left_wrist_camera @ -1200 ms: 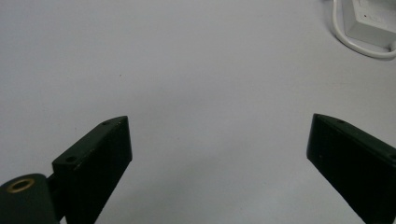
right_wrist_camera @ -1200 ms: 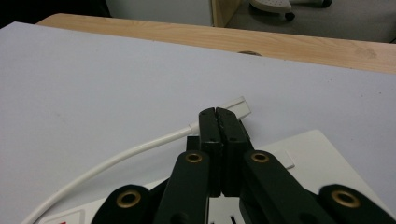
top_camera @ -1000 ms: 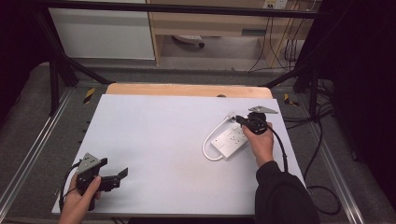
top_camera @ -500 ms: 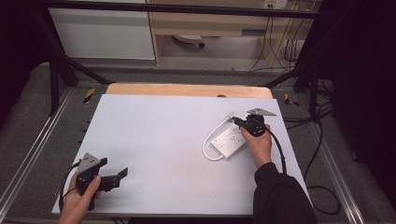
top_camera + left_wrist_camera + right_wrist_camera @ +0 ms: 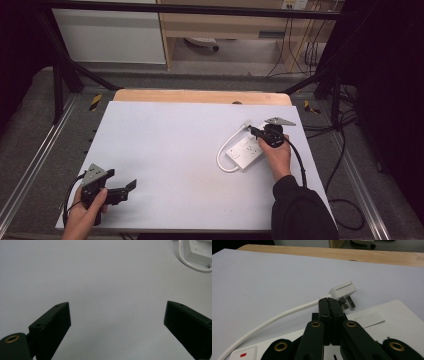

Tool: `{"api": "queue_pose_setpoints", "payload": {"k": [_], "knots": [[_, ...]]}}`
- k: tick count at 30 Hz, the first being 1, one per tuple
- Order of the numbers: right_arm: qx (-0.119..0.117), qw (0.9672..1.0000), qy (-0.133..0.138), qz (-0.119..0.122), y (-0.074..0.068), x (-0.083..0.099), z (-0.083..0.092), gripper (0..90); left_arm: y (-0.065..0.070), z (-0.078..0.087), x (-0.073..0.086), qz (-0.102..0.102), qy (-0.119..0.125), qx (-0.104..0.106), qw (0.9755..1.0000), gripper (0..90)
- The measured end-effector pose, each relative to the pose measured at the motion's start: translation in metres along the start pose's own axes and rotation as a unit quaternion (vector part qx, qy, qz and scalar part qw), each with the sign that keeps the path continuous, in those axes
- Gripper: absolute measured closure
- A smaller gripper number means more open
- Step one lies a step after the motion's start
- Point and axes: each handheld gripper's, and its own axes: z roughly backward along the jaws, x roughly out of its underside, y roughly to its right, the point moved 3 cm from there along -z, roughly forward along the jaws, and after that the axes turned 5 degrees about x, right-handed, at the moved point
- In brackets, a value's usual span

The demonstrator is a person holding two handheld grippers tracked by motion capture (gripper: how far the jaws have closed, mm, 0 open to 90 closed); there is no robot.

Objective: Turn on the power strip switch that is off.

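White power strip lies flat on the white table, toward its far-right part, well apart from the left gripper, which sits near the table's near-left corner. Strip's long axis runs diagonal: near-left end to far-right end. Its white cable loops out off the near-left end, curves round the strip's left side and ends in the plug, lying on the table just beyond the strip, prongs pointing right in the right gripper view.

Right gripper hovers over the strip's far end, jaws pressed together w/ nothing between them. Left gripper jaws spread wide, empty.

Handling, prob.: strip is rigid plastic, light, smooth so may slip; best pinched across its narrow width. Cable is bendy and will drag behind; plug body is a firm, blocky hold.
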Motion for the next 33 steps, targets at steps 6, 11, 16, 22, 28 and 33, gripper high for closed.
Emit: {"api": "queue_pose_setpoints", "payload": {"k": [6,11,16,22,28,33], "knots": [[0.000,1.0000,-0.008,0.003,-0.005,0.004,-0.005,90.0,-0.002,0.001,0.000,0.004,0.001,-0.003,1.0000,7.1],[0.006,0.9997,-0.020,0.012,-0.005,0.009,-0.006,90.0,-0.002,0.001,0.000,0.004,0.001,-0.002,1.0000,7.2],[0.006,0.9997,-0.020,0.015,-0.007,0.010,-0.007,90.0,-0.002,0.001,0.000,0.005,0.001,-0.003,1.0000,7.2],[0.007,0.9997,-0.019,0.017,-0.007,0.012,-0.007,90.0,-0.002,0.001,0.000,0.005,0.002,-0.002,1.0000,7.2],[0.010,0.9998,-0.015,0.011,-0.002,0.016,-0.002,90.0,-0.002,0.001,0.000,0.006,0.001,-0.002,1.0000,7.1],[0.007,0.9998,-0.015,0.014,-0.002,0.017,0.000,90.0,-0.002,0.000,0.000,0.006,0.001,-0.002,1.0000,7.2]]}}
